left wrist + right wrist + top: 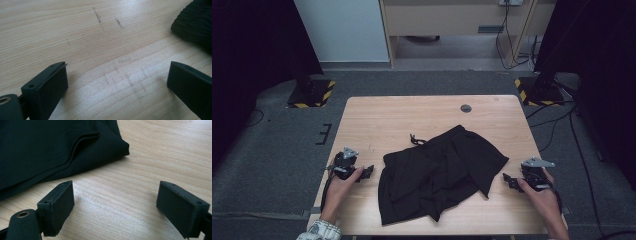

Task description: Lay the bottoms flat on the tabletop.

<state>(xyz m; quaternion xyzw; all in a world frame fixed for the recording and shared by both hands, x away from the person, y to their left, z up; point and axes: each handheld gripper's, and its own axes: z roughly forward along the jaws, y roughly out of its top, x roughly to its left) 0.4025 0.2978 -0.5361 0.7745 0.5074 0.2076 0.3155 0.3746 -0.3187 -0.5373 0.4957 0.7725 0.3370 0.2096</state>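
Both claws sit near the desk's (pixel 362 115) near edge, left gripper (pixel 367 171) and right gripper (pixel 508 179) each gaping wide over bare wood, holding nothing. Black shorts (pixel 437 172) lie crumpled mid-desk between them, drawstring (pixel 416 140) toward the far edge. Risk: fabric is layered, so a pinch at the near hem may grab several plies or drag the heap.
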